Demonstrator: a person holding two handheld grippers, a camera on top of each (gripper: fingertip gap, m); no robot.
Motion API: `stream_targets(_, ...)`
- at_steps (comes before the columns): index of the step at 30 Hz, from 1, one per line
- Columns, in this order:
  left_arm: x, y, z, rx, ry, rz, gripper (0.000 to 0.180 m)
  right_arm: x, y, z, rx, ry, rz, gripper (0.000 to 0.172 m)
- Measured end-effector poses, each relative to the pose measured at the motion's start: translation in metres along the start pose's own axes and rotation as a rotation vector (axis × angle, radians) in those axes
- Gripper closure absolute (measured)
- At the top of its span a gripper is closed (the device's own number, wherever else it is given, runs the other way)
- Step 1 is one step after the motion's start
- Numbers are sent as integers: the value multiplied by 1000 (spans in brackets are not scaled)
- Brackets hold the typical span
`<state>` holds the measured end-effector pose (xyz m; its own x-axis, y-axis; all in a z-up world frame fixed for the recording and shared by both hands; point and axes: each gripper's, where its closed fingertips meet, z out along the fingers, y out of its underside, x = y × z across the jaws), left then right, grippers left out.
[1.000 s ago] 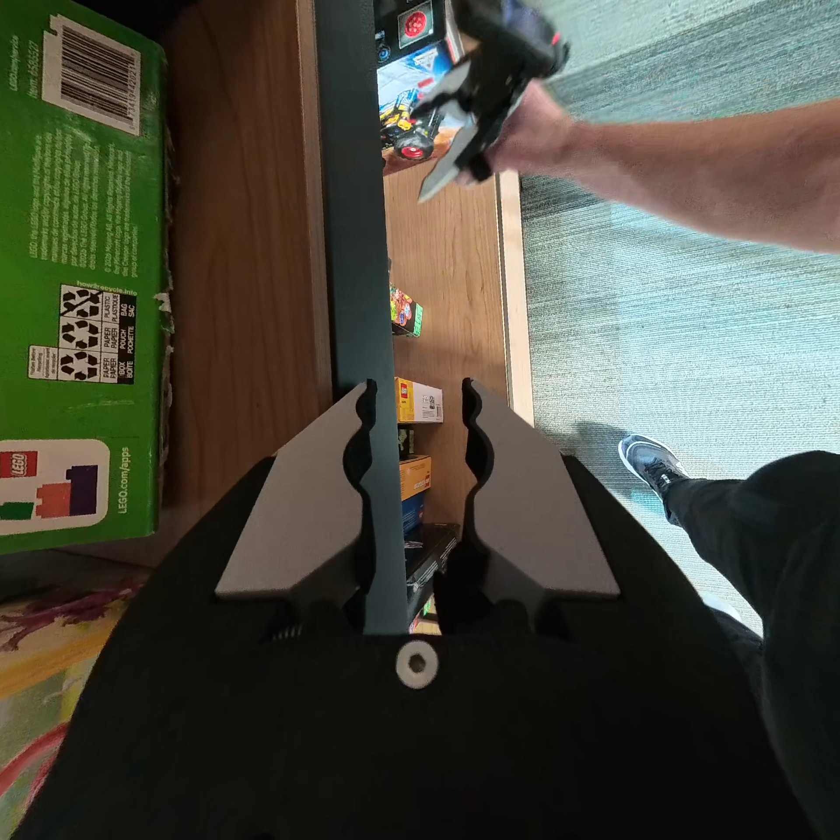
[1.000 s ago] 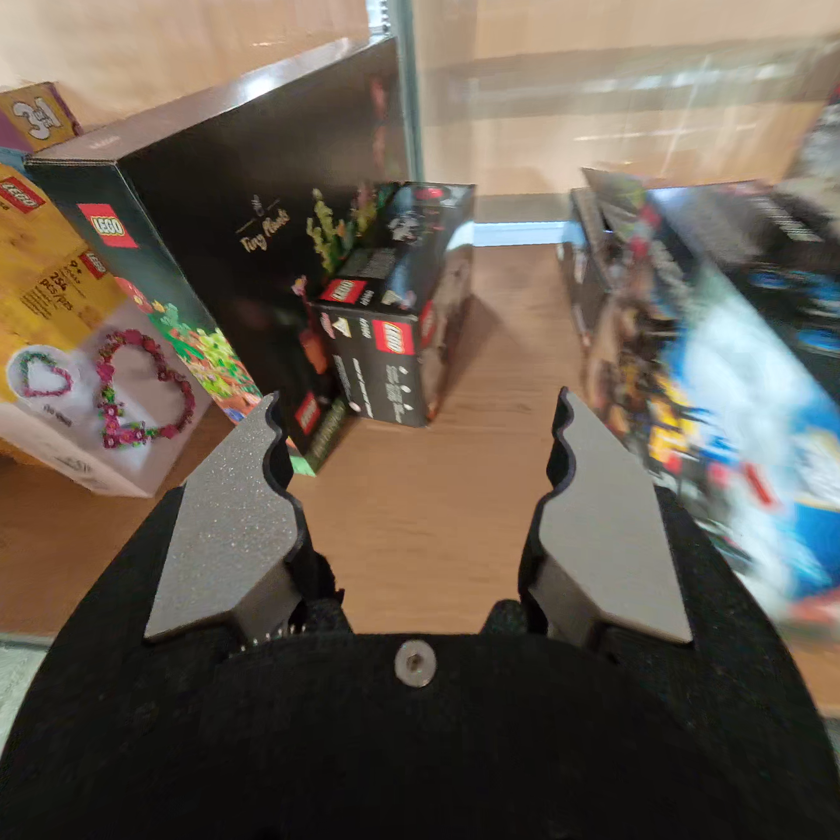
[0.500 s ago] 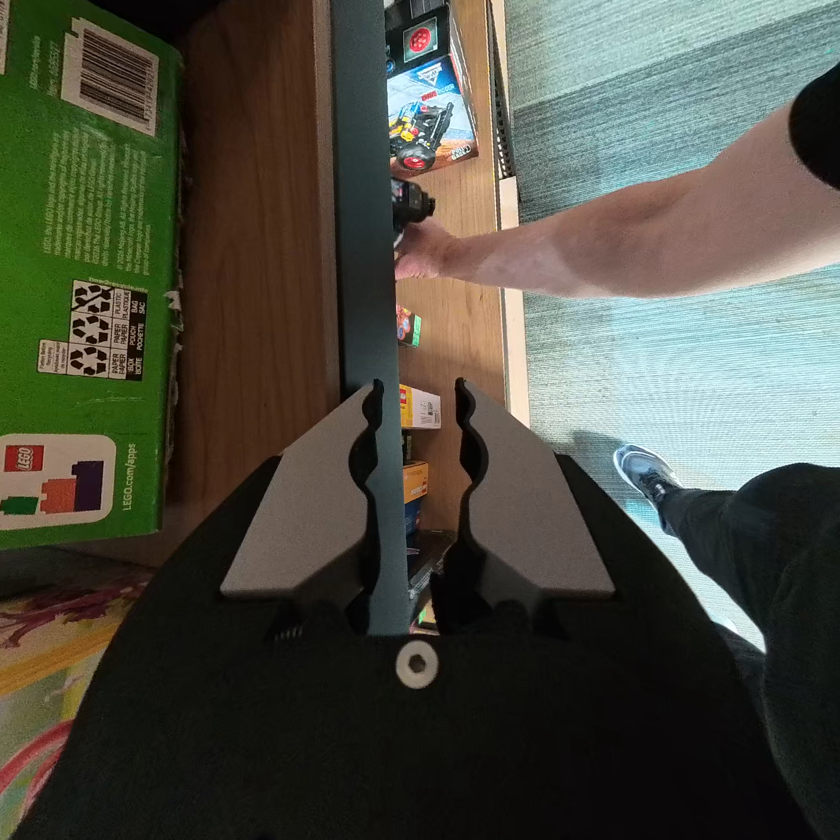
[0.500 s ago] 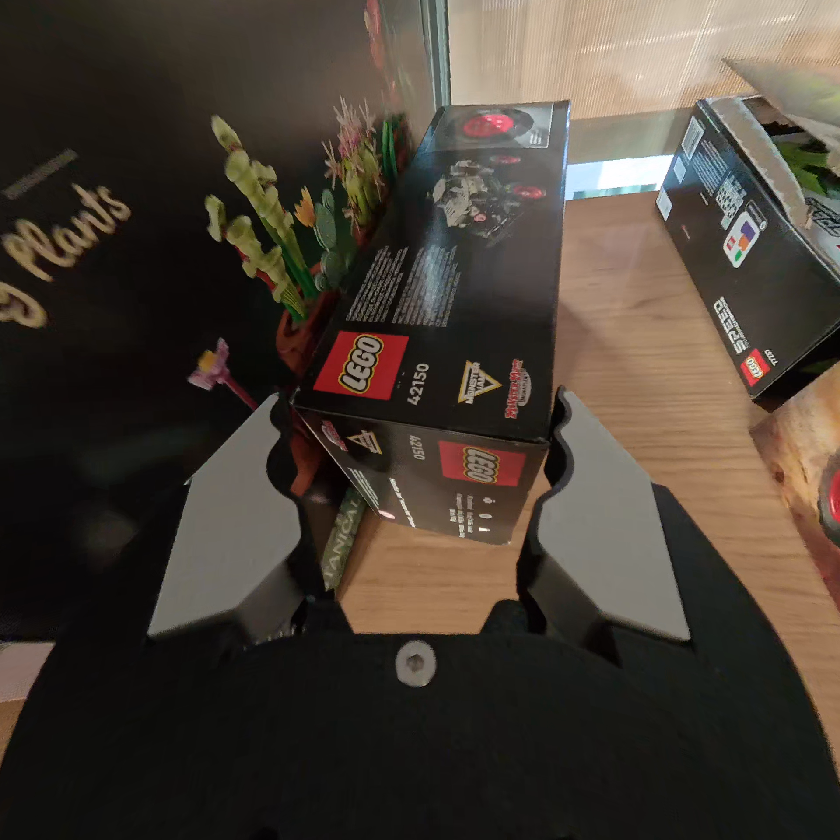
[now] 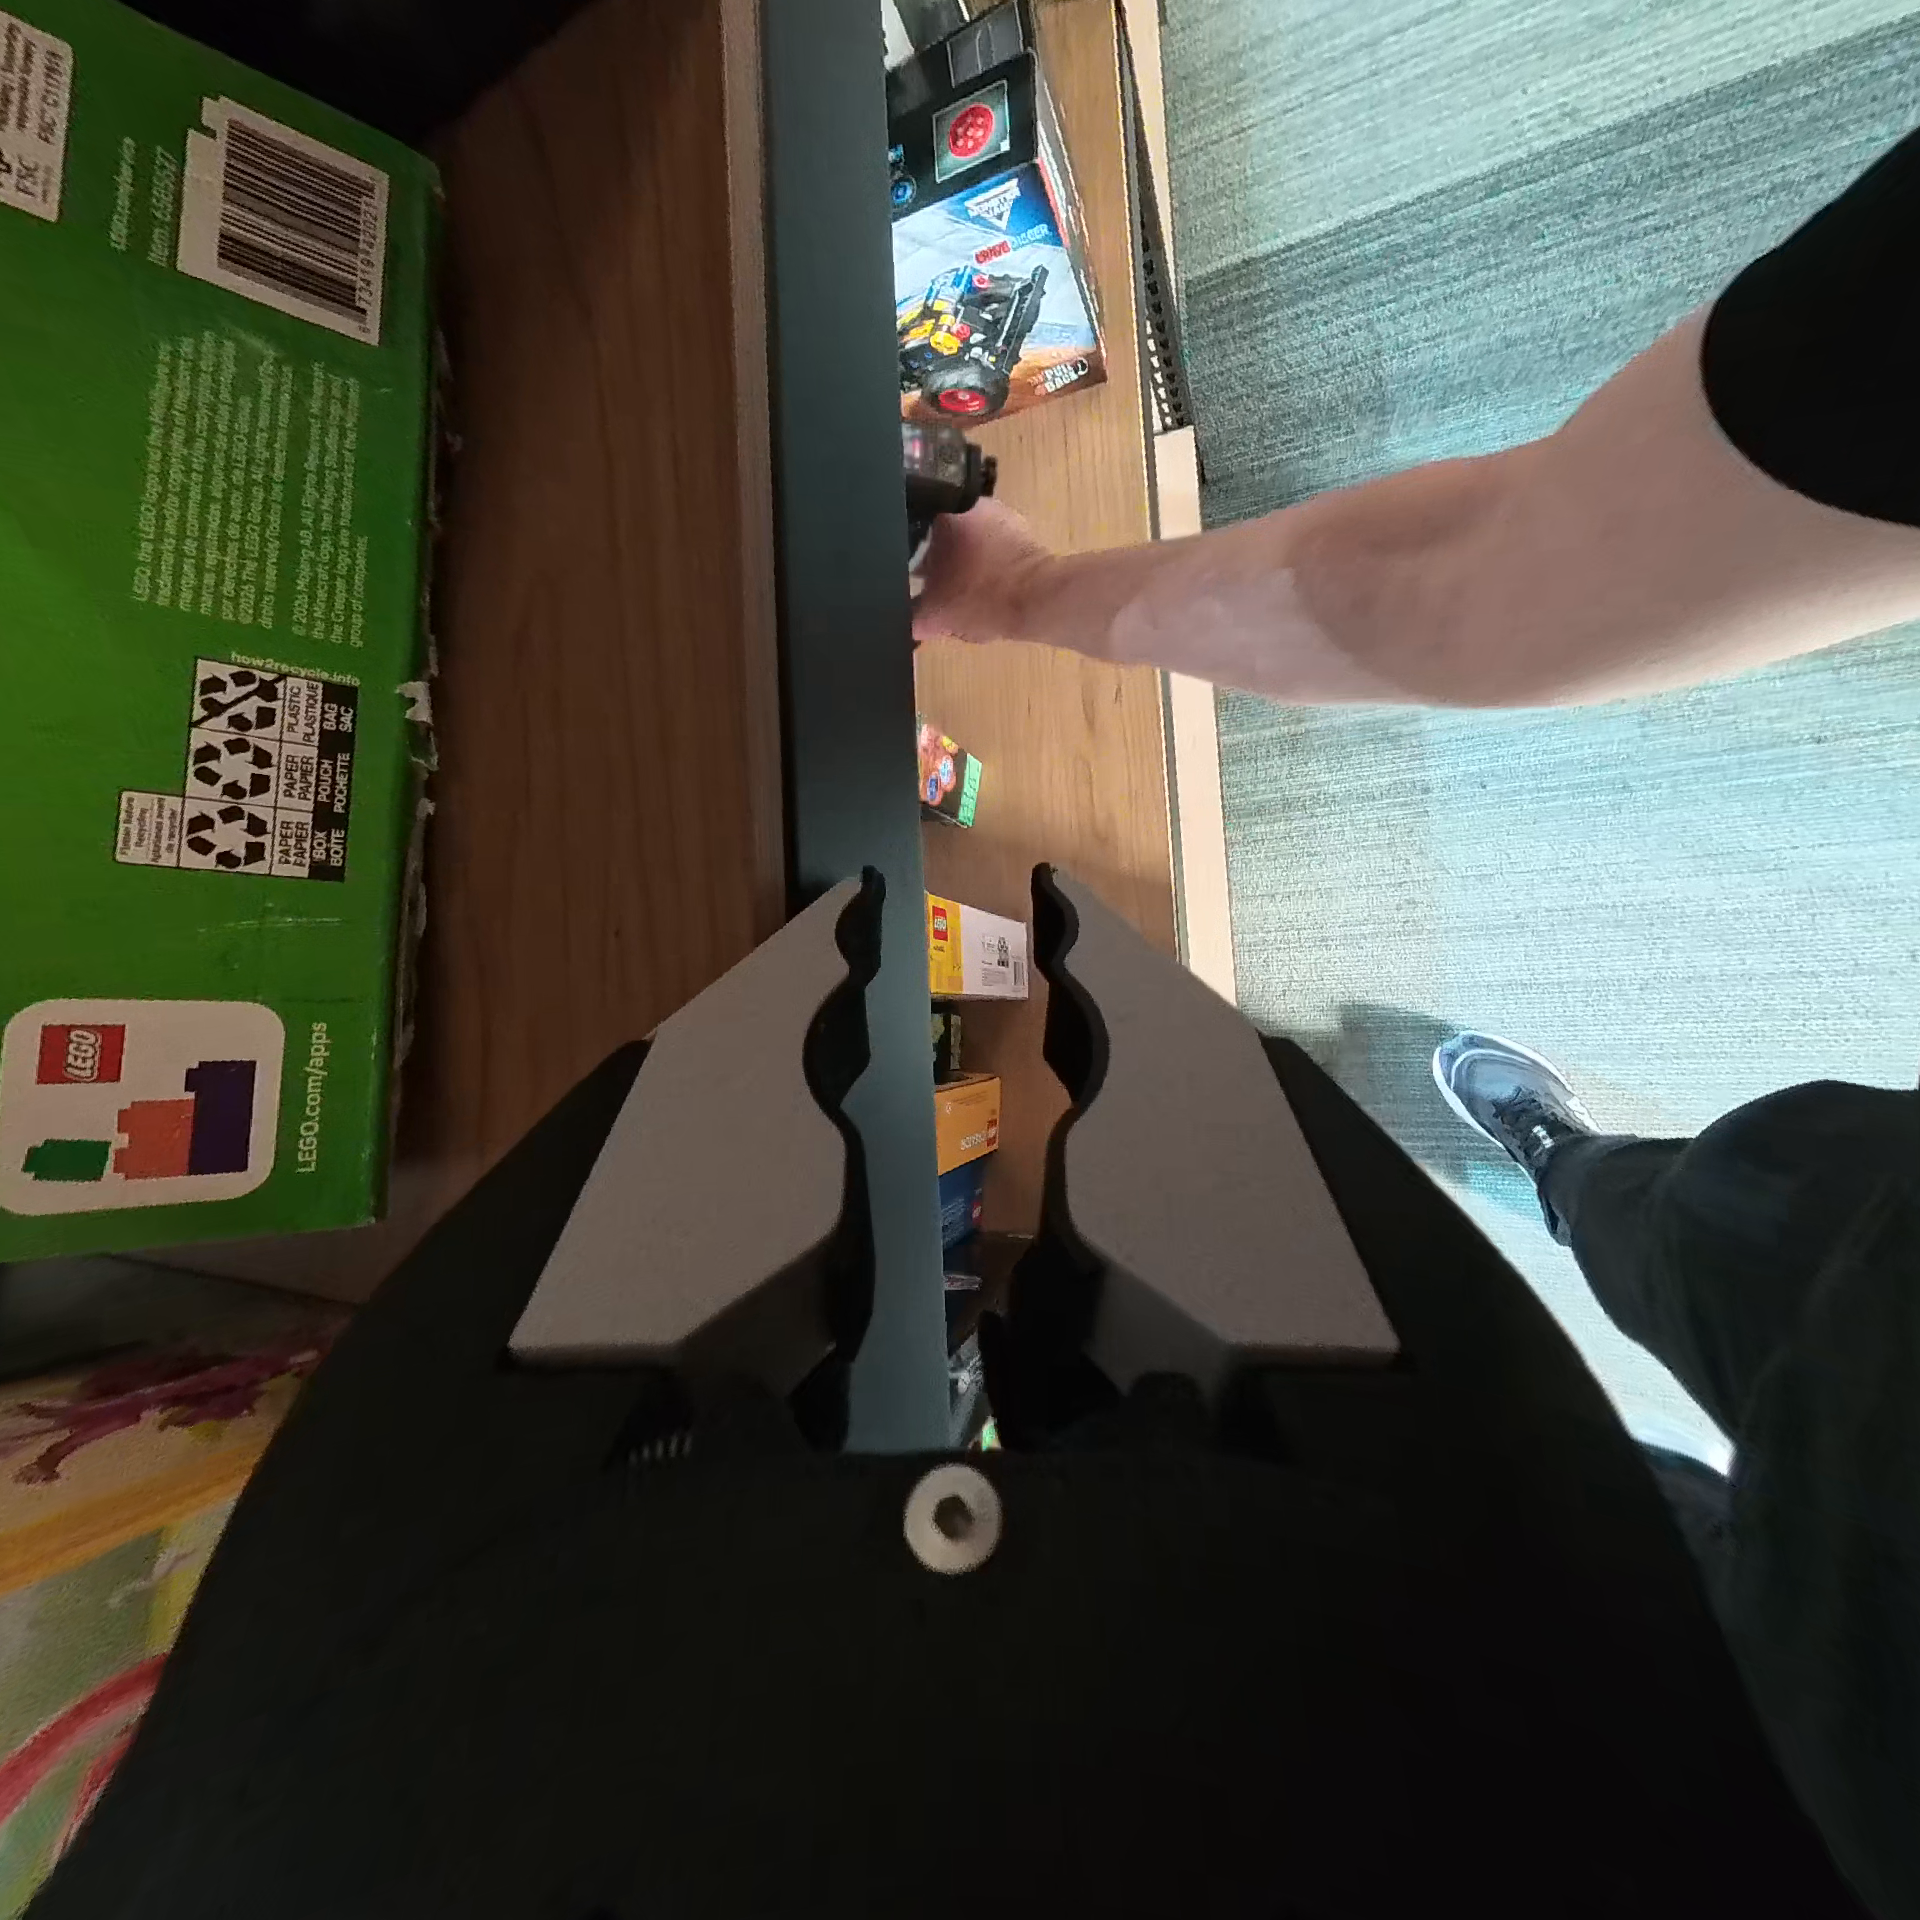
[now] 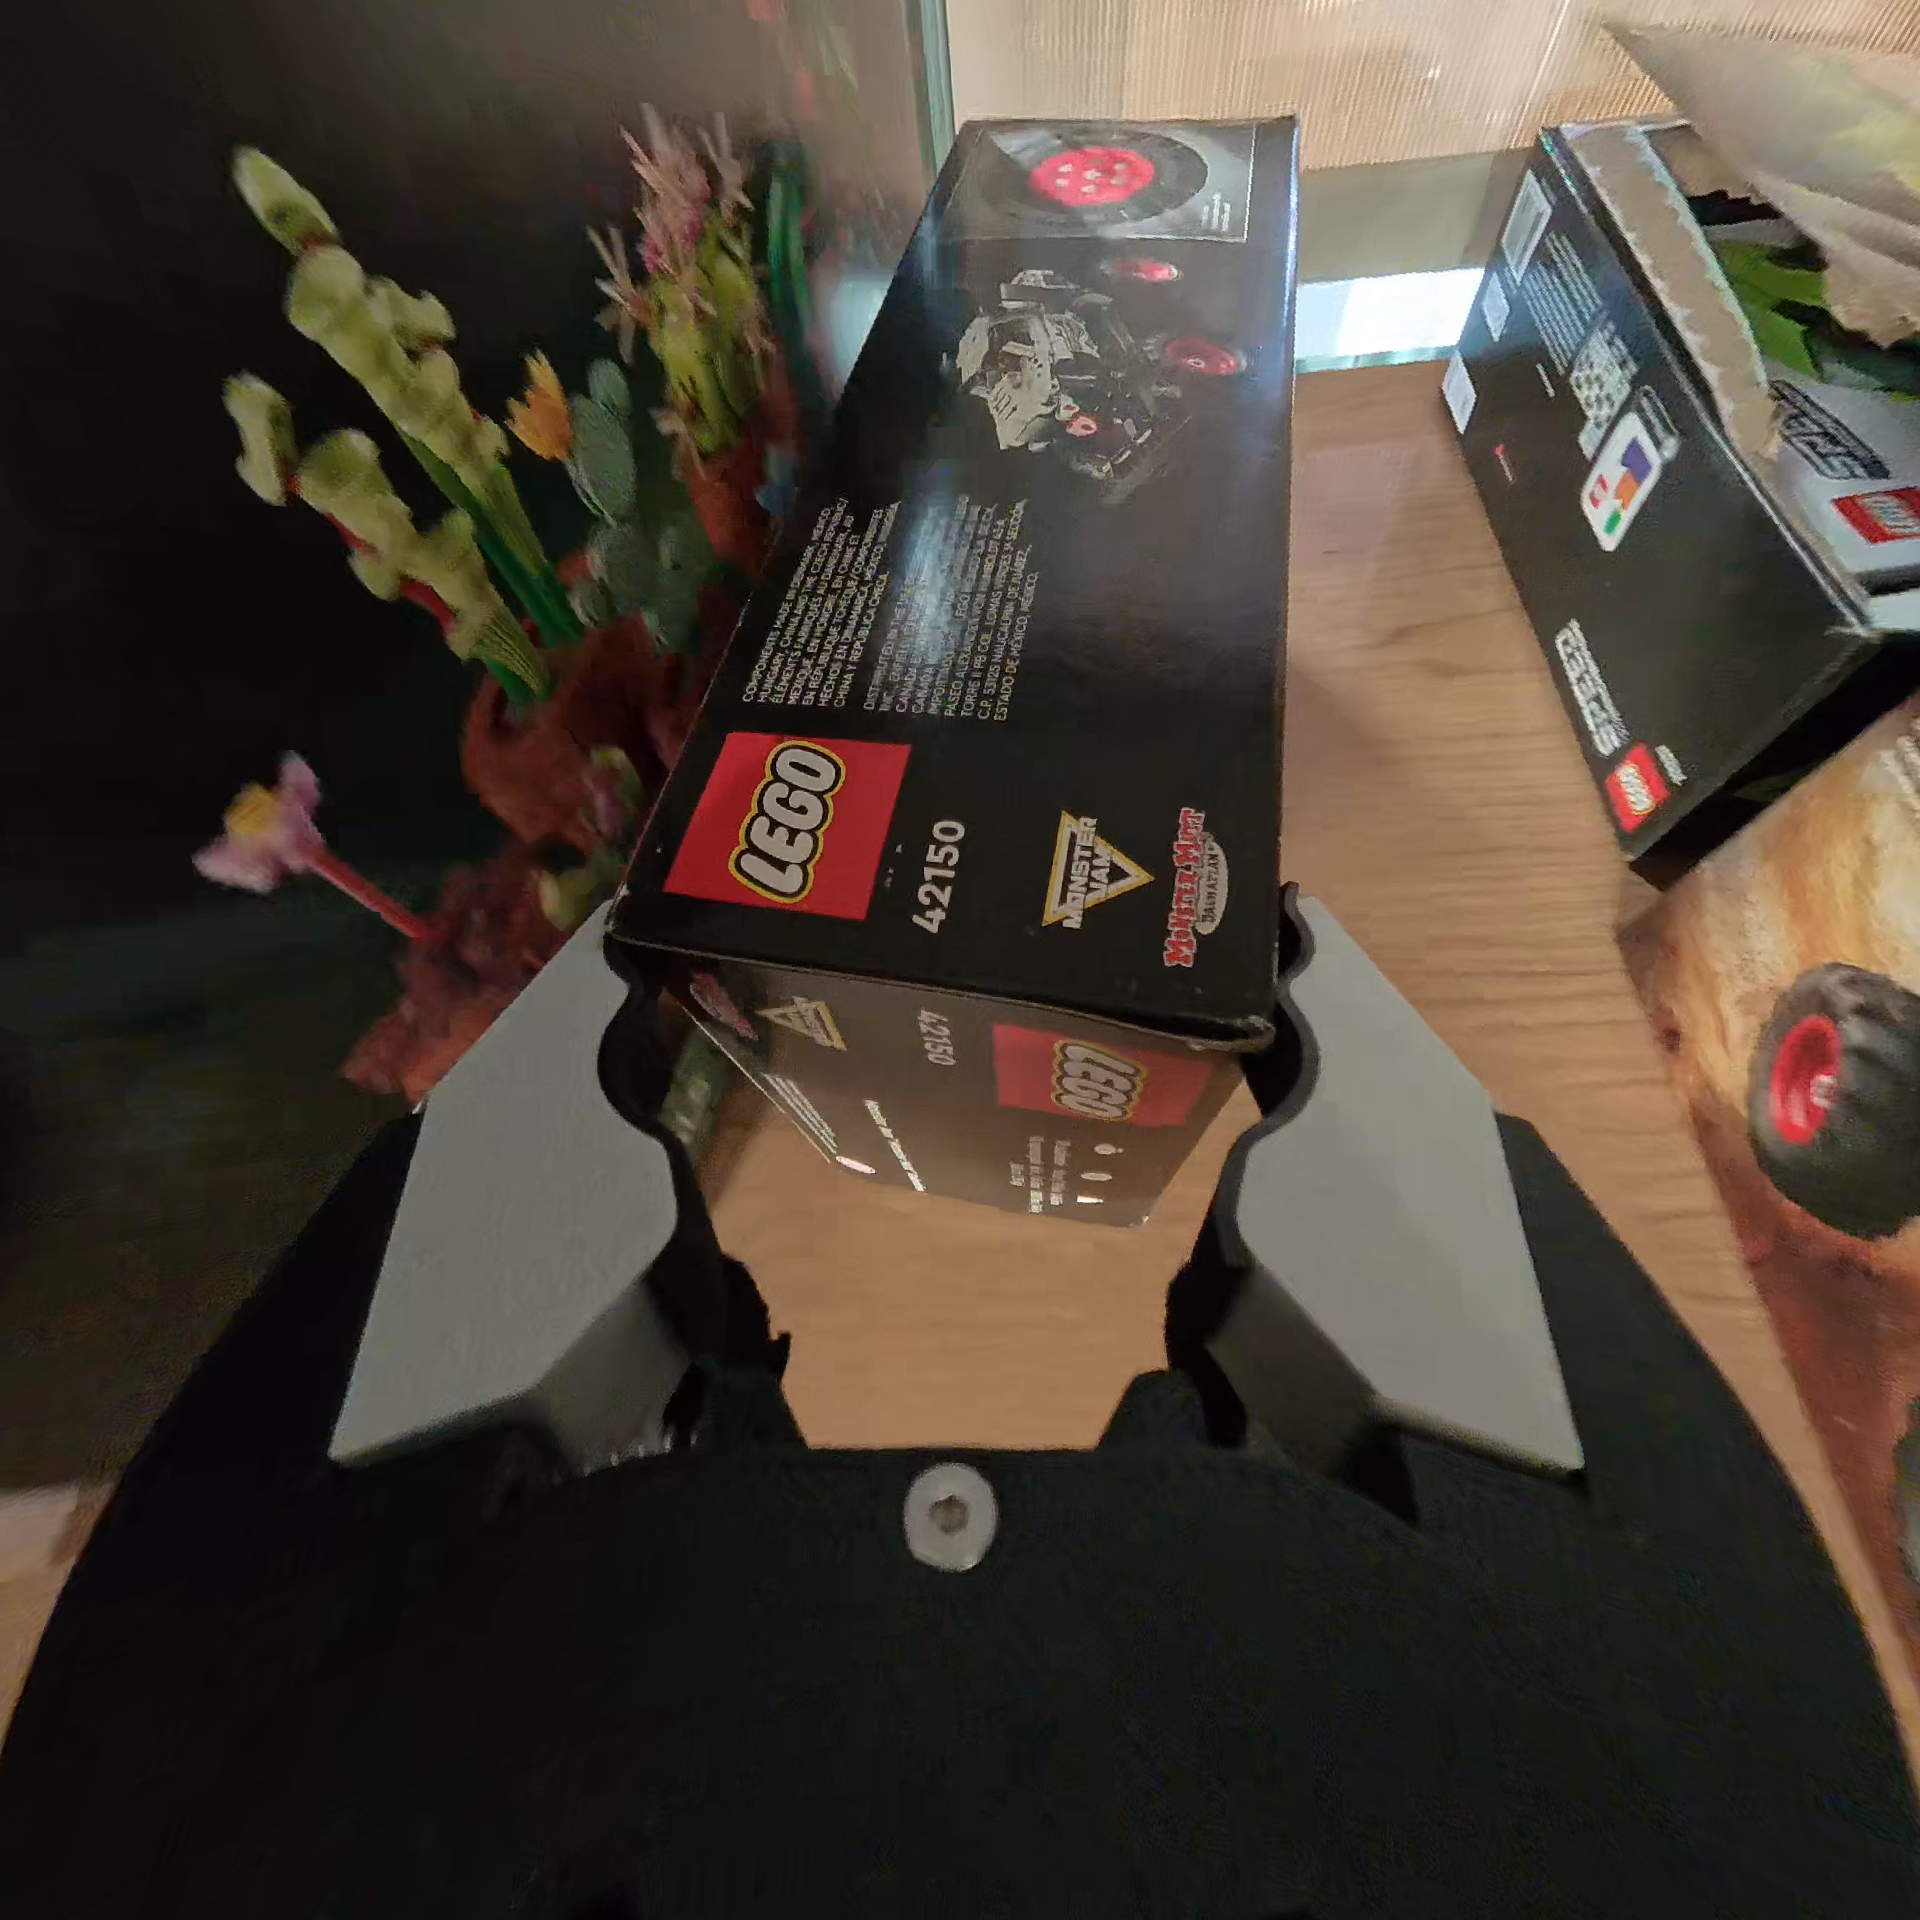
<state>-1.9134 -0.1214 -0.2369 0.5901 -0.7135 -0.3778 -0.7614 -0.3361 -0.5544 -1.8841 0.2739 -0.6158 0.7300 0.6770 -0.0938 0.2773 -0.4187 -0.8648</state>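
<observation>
The right gripper (image 6: 951, 997) has its two grey fingers clamped on the near end of a black rectangular cardboard toy box (image 6: 1029, 582), pads pressing both side faces, its near bottom edge lifted off the light wooden shelf board (image 6: 1392, 665). To its left, touching it, stands a large dark box printed with plants (image 6: 312, 499); to its right, apart, lies a torn black box (image 6: 1662, 499), bare wood between them.

The left gripper (image 5: 954, 904) is released, fingers parted with nothing gripped, either side of a dark upright shelf panel (image 5: 831, 416). Left of it sits a green cardboard box (image 5: 208, 623); right, past the shelf edge, teal carpet (image 5: 1558, 935).
</observation>
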Motion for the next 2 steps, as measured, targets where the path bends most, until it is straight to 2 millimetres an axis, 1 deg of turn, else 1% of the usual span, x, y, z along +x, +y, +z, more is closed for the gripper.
stream_targets(1,0,-1,0,7,3,-3,154,5,3,-7,-10,-6,-3,58)
stream_targets(2,0,-1,-1,11,7,-7,154,11,8,-15,-23,-19,-14,58)
